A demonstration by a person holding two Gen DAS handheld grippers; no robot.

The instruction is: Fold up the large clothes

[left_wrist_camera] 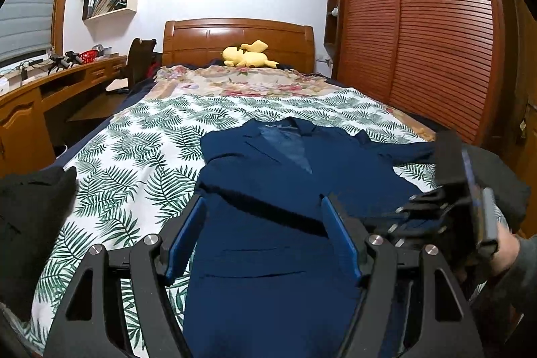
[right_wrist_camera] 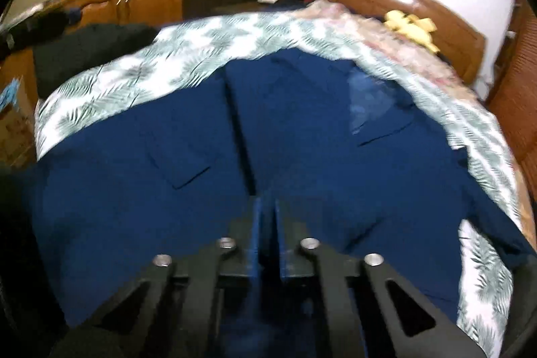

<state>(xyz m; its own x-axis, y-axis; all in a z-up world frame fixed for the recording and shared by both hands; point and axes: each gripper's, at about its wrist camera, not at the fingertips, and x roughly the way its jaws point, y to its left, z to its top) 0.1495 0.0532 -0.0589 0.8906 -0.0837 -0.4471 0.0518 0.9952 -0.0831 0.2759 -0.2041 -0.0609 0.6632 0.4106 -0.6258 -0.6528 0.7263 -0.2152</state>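
A navy blue jacket (left_wrist_camera: 275,176) lies face up on the palm-leaf bedspread (left_wrist_camera: 134,156), collar toward the headboard. My left gripper (left_wrist_camera: 264,202) hovers over its lower front, jaws wide open, nothing between the blue pads. A hand (left_wrist_camera: 503,254) holds my right gripper (left_wrist_camera: 407,207) at the jacket's right side. The right wrist view is blurred. There the jacket (right_wrist_camera: 134,190) fills the middle, and my right gripper (right_wrist_camera: 266,200) is shut, its pads pinching a fold of the navy cloth where the front edge runs up to the tips.
A black garment (left_wrist_camera: 30,217) lies at the bed's left edge. A yellow plush toy (left_wrist_camera: 246,54) sits by the wooden headboard (left_wrist_camera: 238,36). A wooden desk (left_wrist_camera: 50,89) runs along the left and a slatted wardrobe (left_wrist_camera: 419,22) along the right.
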